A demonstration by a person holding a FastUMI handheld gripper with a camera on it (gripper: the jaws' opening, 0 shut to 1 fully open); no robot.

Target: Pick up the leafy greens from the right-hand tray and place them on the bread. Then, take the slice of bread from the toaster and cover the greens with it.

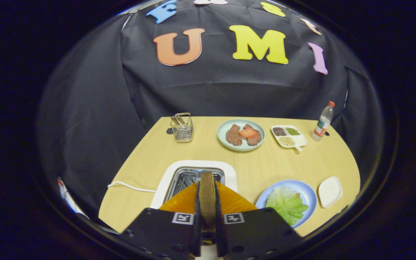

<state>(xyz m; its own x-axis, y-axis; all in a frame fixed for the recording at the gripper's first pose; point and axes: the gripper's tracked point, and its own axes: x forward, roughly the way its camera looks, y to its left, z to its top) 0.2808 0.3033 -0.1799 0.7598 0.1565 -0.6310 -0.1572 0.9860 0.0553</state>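
My gripper (207, 186) is shut on a slice of bread (207, 207), held upright and edge-on between both fingers. The slice hangs just above the slots of the white toaster (193, 169), which stands directly ahead of and below the fingers. To the right of the fingers a blue plate (307, 191) carries a leaf of green lettuce (286, 205) spread flat; whatever lies under the leaf is hidden. Just right of that plate sits a small white tray (330, 191) with nothing on it.
Beyond the toaster on the wooden table (146, 159) stand a wire basket (182, 129), a pale green plate (223, 130) of meat and tomato, a divided dish (288, 136) of beans and a bottle (323, 122). A white cord (128, 186) runs left from the toaster.
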